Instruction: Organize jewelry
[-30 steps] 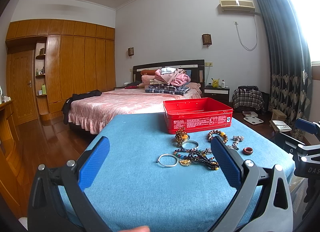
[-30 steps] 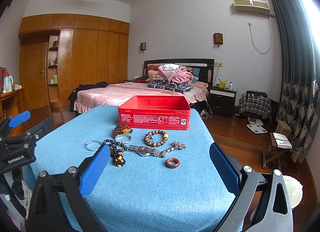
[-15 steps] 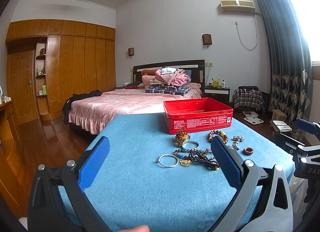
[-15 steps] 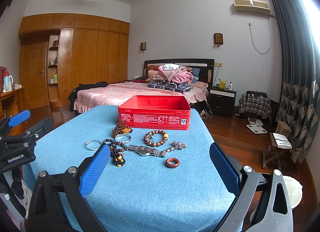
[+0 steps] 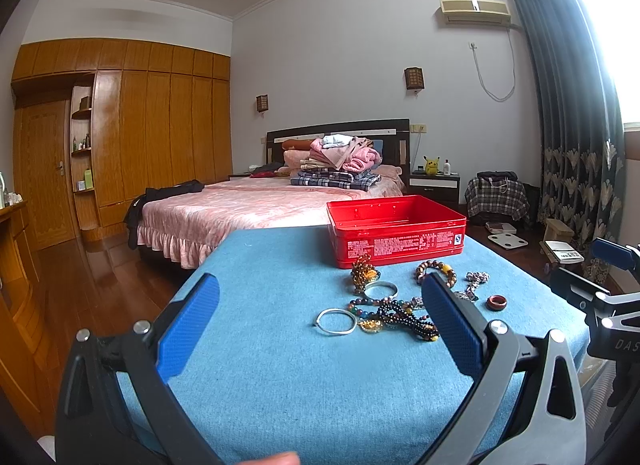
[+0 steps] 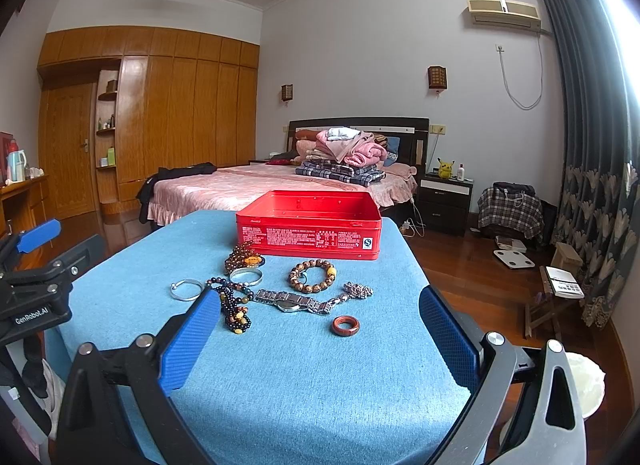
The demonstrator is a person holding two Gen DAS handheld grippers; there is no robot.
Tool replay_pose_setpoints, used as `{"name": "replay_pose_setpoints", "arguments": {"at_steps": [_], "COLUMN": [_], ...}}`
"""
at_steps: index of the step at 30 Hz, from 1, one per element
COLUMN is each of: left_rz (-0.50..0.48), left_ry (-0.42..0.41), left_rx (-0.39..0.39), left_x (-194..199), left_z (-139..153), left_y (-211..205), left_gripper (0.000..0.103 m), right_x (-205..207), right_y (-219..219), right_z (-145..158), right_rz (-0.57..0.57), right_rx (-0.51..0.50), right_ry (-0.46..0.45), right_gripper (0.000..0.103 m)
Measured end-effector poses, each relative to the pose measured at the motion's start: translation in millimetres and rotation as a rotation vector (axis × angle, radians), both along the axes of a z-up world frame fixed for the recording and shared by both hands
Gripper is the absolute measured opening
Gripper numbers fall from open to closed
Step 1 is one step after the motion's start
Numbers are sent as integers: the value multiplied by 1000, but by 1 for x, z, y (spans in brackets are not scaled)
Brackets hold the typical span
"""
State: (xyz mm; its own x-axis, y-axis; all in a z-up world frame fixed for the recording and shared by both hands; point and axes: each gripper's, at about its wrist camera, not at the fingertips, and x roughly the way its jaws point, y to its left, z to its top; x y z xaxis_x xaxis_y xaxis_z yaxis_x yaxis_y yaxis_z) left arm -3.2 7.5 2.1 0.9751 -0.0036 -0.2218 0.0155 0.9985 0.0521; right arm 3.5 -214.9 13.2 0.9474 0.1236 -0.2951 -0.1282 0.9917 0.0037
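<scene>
From the left wrist, the left tool [image 5: 320,317] spreads wide and empty above the blue surface [image 5: 260,385]; jewelry [image 5: 396,305] lies before the red tin [image 5: 396,241]. From the right wrist, the right tool [image 6: 316,329] gapes wide, empty, with a red ring [image 6: 345,325] between its fingers.

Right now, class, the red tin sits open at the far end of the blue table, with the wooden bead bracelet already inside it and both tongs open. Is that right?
Not quite. The wooden bead bracelet is not inside the red tin; it lies on the blue table just in front of it, as the right wrist view shows. The rest holds: the tin is open at the far end, and the left tongs and right tongs are open.
</scene>
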Motion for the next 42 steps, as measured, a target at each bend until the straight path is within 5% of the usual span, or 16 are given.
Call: {"name": "replay_pose_setpoints", "arguments": {"at_steps": [10,20,25,29,36,42], "left_rz": [-15,28,34,25,18,10], "left_ry": [57,216,328,412,494,527], "left_rx": [-22,-39,-40,-56,-47,-46], "left_x": [20,82,114,132,146,155], "left_z": [-13,-42,-62,-74,-83,-82], "left_y": [2,4,3,2,0,-1], "left_gripper": [98,98,93,79,73,74], "right_x": [17,63,89,106,122,123], "right_y": [-9,-16,-18,-20,-21,-15], "right_z": [-9,-39,-53,-59,-71,-74], "right_rz": [-10,-36,-30,-31,-13,-3], "right_rx": [12,21,36,49,63,31], "right_ry": [34,131,209,262,329,335], "right_gripper": [97,96,84,72,55,51]}}
